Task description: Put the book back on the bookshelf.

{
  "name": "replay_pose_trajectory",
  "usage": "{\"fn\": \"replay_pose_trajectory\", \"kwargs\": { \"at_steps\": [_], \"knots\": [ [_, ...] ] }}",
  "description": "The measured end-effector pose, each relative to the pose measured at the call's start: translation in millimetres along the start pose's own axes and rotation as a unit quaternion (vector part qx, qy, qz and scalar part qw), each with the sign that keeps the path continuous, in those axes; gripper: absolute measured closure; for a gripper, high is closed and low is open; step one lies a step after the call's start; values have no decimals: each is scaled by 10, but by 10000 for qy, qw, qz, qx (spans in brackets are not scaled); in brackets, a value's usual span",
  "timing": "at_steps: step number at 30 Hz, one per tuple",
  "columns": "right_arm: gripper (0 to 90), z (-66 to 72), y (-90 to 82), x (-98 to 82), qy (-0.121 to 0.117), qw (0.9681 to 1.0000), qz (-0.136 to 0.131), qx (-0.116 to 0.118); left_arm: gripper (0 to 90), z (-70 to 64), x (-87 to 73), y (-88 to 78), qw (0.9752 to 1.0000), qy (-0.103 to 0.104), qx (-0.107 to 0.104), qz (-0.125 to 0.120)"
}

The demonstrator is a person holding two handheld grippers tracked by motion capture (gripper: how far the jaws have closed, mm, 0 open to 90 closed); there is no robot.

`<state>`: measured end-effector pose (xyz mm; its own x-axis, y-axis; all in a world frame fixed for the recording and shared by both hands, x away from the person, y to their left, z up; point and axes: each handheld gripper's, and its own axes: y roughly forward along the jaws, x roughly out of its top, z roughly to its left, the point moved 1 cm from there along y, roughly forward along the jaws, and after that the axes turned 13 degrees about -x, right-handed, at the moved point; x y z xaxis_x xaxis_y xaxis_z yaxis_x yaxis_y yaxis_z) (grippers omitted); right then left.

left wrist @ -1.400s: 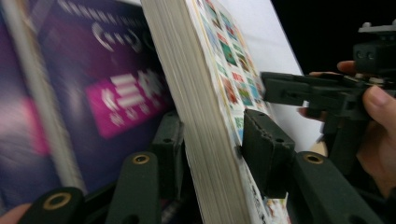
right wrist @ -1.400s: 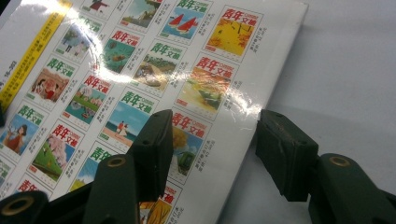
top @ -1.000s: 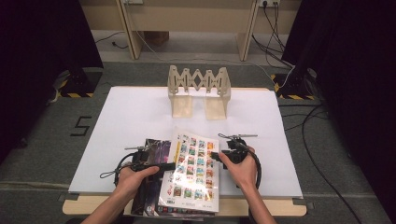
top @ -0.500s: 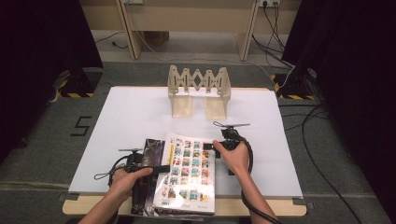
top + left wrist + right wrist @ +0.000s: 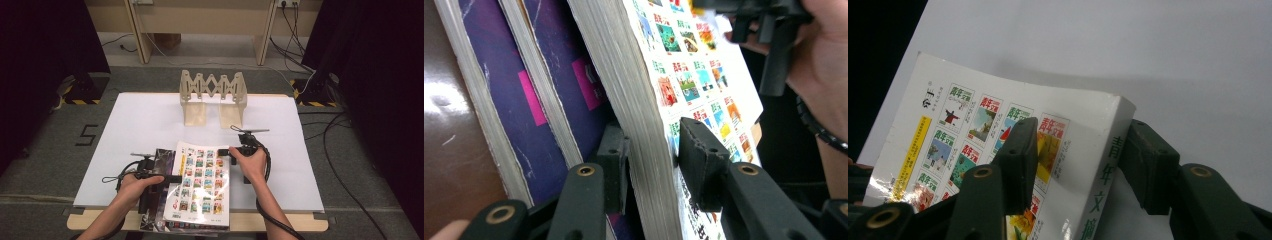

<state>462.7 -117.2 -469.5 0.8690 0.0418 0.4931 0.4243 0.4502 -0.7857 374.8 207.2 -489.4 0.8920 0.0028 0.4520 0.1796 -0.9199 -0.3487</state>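
We straddle the white book (image 5: 201,187) at the table's (image 5: 140,120) six o'clock: left gripper (image 5: 646,165) loosening, unclamped; right gripper (image 5: 1080,160) closing, not yet pinching. Two purple books (image 5: 554,85) lie beneath.

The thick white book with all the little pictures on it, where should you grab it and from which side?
Grab the white book by its thick edges, one gripper from each side. It sits tilted on the purple books, so both edges stick out free. The left gripper already straddles the page edge, and the right gripper straddles the spine corner, fingers on the cover.
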Motion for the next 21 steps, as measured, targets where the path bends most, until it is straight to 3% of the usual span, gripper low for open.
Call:
{"fn": "replay_pose_trajectory", "kwargs": {
  "at_steps": [1, 8, 12, 15, 19, 21],
  "knots": [
    [569, 51, -53, 21, -184, 9997, -129, -87, 637, 2, 8, -1, 10000, 5, 9, 27],
    [611, 207, -192, 107, -442, 9983, -338, -149, 623, -14, 42, 12, 9999, 95, 132, 59],
    [605, 191, -122, 122, -240, 9993, -236, -133, 634, -6, 39, 5, 9999, 86, 124, 35],
    [584, 137, -17, 109, -78, 9999, -10, 69, 637, -2, 40, 4, 9999, 75, 109, 31],
    [561, 101, 75, 80, -25, 9997, 97, 214, 638, -3, 39, 4, 9999, 74, 111, 23],
    [591, 85, 74, 87, -33, 9995, 127, 295, 637, -5, 40, 4, 9999, 68, 121, 30]
  ]
}}
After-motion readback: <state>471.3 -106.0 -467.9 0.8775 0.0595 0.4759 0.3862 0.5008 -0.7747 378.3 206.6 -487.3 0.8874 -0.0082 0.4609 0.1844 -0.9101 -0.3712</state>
